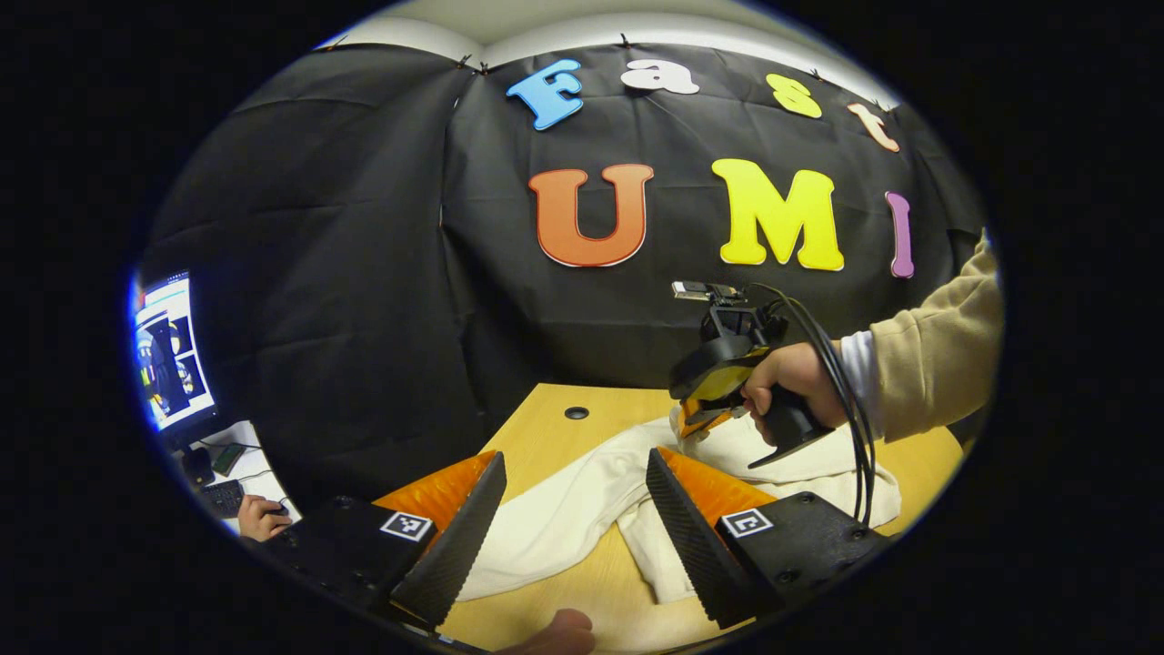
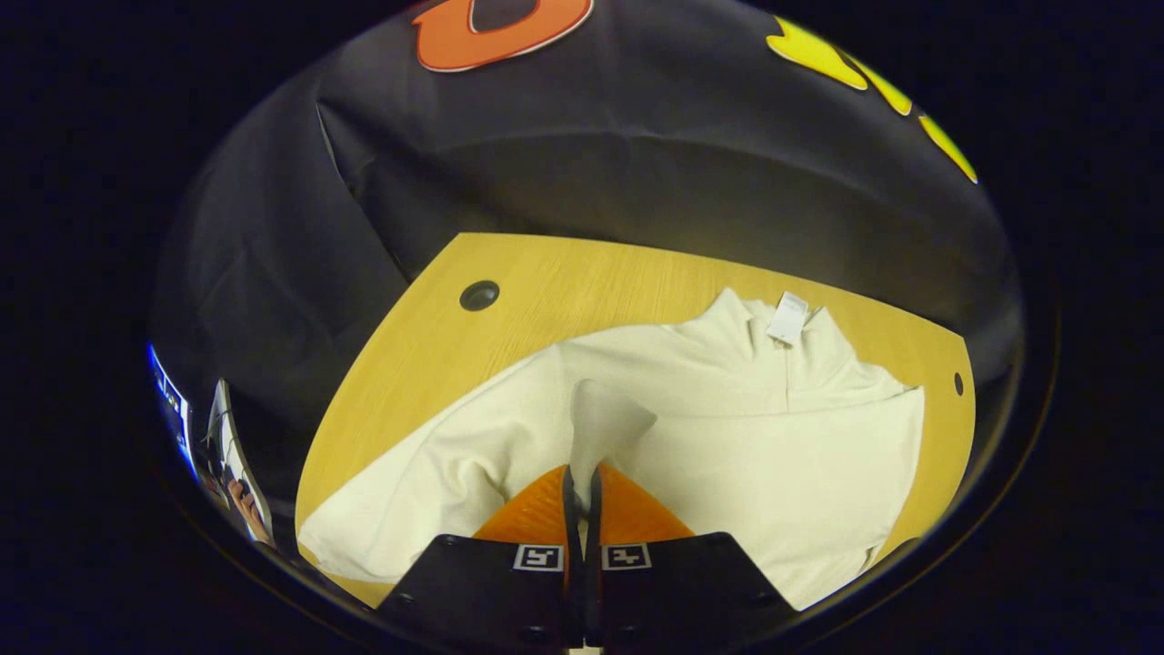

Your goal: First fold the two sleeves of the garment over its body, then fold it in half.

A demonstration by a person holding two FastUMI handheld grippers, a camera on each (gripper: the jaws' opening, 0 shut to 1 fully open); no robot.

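Observation:
A cream long-sleeved garment (image 2: 727, 437) lies spread on the wooden table (image 2: 564, 282), its collar and white label (image 2: 787, 318) toward the far side. My right gripper (image 2: 582, 471) is shut on a sleeve cuff (image 2: 605, 418), which stands up above the garment's body. The rest of that sleeve (image 2: 400, 509) trails toward the lower left. In the left gripper view the garment (image 1: 564, 518) lies ahead, and my left gripper (image 1: 576, 455) hovers open above it with nothing between its fingers. A hand holds the right gripper (image 1: 705, 423) low over the cloth at the far right.
The table has a round cable hole (image 2: 479, 295) at its far left and a small hole (image 2: 958, 383) at its right edge. Black cloth walls close off the back. A monitor (image 1: 168, 350) and a person's hand on a mouse (image 1: 259, 517) are at a side desk, left.

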